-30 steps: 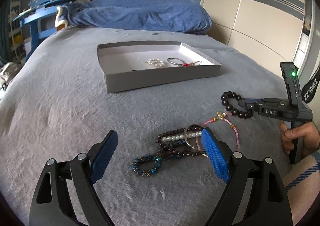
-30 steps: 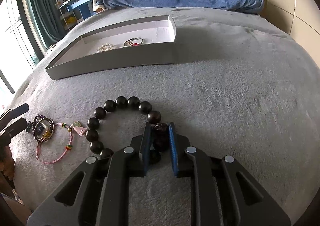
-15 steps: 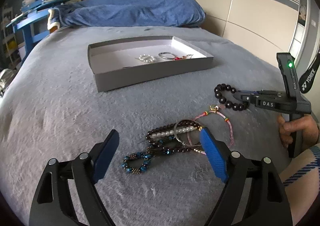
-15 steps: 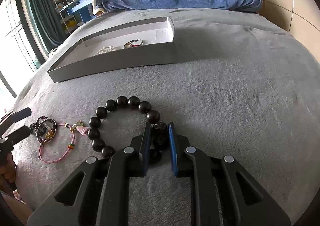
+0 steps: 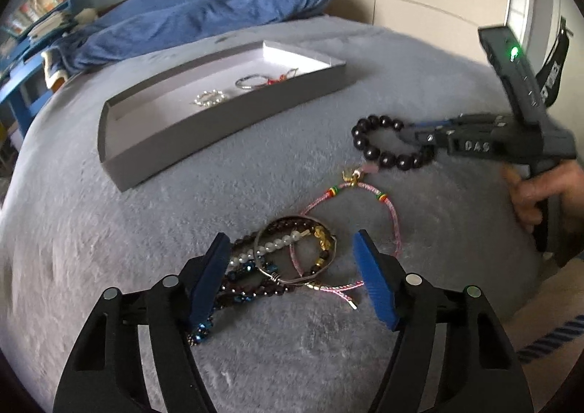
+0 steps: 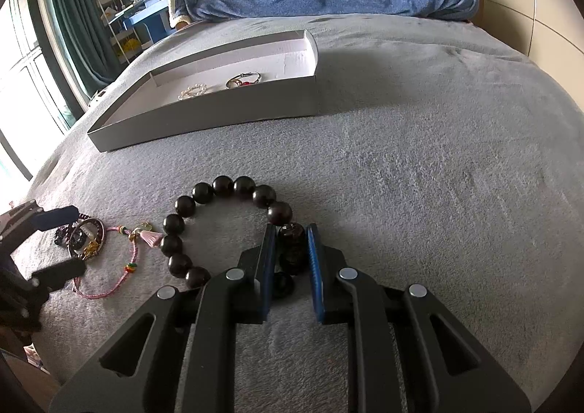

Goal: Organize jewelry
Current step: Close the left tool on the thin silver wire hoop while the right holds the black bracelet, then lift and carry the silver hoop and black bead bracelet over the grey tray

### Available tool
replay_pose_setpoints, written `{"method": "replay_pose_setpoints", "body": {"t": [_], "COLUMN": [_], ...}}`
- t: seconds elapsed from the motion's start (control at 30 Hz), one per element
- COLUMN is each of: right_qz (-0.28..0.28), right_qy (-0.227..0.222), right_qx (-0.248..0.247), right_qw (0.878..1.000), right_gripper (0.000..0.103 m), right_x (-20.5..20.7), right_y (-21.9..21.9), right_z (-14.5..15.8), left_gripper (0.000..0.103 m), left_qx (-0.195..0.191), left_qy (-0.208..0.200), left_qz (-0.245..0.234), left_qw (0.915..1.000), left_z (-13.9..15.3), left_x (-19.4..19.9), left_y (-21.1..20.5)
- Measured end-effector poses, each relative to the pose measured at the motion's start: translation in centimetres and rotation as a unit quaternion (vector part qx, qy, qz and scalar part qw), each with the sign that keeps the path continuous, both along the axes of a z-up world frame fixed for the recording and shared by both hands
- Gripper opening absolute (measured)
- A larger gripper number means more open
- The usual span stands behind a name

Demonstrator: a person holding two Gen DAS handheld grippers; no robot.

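The right gripper [image 6: 290, 252] clamps the dark bead bracelet [image 6: 204, 194] mid-bed; the left gripper [image 5: 292, 267], jaws closing, straddles the tangled bracelets [image 5: 292, 256] untouched.

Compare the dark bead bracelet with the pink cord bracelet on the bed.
The dark bead bracelet is a ring of large round beads; the pink cord bracelet is a thin cord with small coloured beads and a tassel. The right tool grips the bead bracelet; the cord bracelet lies free. Both remain outside the grey tray.
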State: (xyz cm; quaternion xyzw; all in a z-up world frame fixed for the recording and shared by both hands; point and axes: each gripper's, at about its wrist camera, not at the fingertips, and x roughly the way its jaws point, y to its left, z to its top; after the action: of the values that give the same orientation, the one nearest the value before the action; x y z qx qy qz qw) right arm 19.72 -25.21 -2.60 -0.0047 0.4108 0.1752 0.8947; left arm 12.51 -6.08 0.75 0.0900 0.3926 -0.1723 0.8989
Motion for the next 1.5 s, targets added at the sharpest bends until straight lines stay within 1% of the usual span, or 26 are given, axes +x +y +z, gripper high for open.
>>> {"method": "replay_pose_setpoints", "body": {"t": [0.03, 0.07, 0.1, 0.13, 0.17, 0.3, 0.43, 0.5, 0.53, 0.63, 0.77, 0.97, 1.13, 1.23, 1.5], "right_qz": [0.000, 0.000, 0.000, 0.000, 0.000, 0.000, 0.000, 0.003, 0.004, 0.010, 0.021, 0.032, 0.049, 0.058, 0.062], "right_qy": [0.000, 0.000, 0.000, 0.000, 0.000, 0.000, 0.000, -0.002, -0.003, -0.008, -0.022, -0.049, -0.072, -0.089, -0.113], "right_qx": [0.000, 0.000, 0.000, 0.000, 0.000, 0.002, 0.002, 0.009, 0.016, 0.029, 0.042, 0.062, 0.073, 0.073, 0.067], "right_qw": [1.000, 1.000, 1.000, 1.000, 1.000, 1.000, 1.000, 1.000, 1.000, 0.999, 0.999, 0.996, 0.994, 0.992, 0.989], "right_gripper": [0.017, 0.017, 0.017, 0.017, 0.017, 0.017, 0.017, 0.016, 0.015, 0.015, 0.015, 0.015, 0.015, 0.015, 0.014], "right_x": [0.0, 0.0, 0.0, 0.0, 0.0, 0.0, 0.0, -0.2, -0.2, -0.6, -1.0, -1.4, -1.3, -1.0, 0.3], "right_y": [0.0, 0.0, 0.0, 0.0, 0.0, 0.0, 0.0, -0.1, -0.3, -0.4, -0.5, -0.4, 0.1, 0.7, 1.0], "right_z": [0.0, 0.0, 0.0, 0.0, 0.0, 0.1, 0.1, 0.2, 0.3, 0.5, 1.1, 3.2, 5.8, 7.5, 10.2], "left_gripper": [0.069, 0.064, 0.058, 0.055, 0.048, 0.048, 0.048, 0.048, 0.048, 0.048, 0.048, 0.047, 0.047, 0.047, 0.047], "left_qx": [0.005, 0.008, 0.012, 0.013, 0.010, 0.004, -0.014, -0.025, -0.027, -0.035, -0.036, -0.034, -0.036, -0.037, -0.035], "left_qy": [0.002, 0.002, 0.002, 0.003, 0.004, -0.003, -0.023, -0.033, -0.037, -0.048, -0.056, -0.062, -0.066, -0.068, -0.063], "left_qz": [0.000, 0.002, 0.004, 0.007, 0.006, 0.005, 0.009, 0.015, 0.017, 0.022, 0.025, 0.036, 0.042, 0.044, 0.058], "left_qw": [1.0000, 1.0000, 0.9999, 0.9999, 0.9999, 1.0000, 0.9996, 0.9990, 0.9988, 0.9980, 0.9975, 0.9968, 0.9963, 0.9960, 0.9957], "left_z": [-0.1, -0.1, -0.2, -0.2, -0.2, 0.1, 0.9, 1.6, 1.9, 2.9, 3.8, 4.7, 5.6, 6.1, 6.5], "left_x": [0.1, 0.2, 0.3, 0.4, 0.4, 0.2, -0.2, -0.3, -0.3, -0.2, 0.1, 1.3, 2.5, 3.3, 6.4], "left_y": [-0.1, -0.2, -0.2, -0.2, -0.1, 0.1, 0.7, 1.1, 1.2, 1.5, 1.8, 2.7, 3.4, 3.6, 4.0]}}
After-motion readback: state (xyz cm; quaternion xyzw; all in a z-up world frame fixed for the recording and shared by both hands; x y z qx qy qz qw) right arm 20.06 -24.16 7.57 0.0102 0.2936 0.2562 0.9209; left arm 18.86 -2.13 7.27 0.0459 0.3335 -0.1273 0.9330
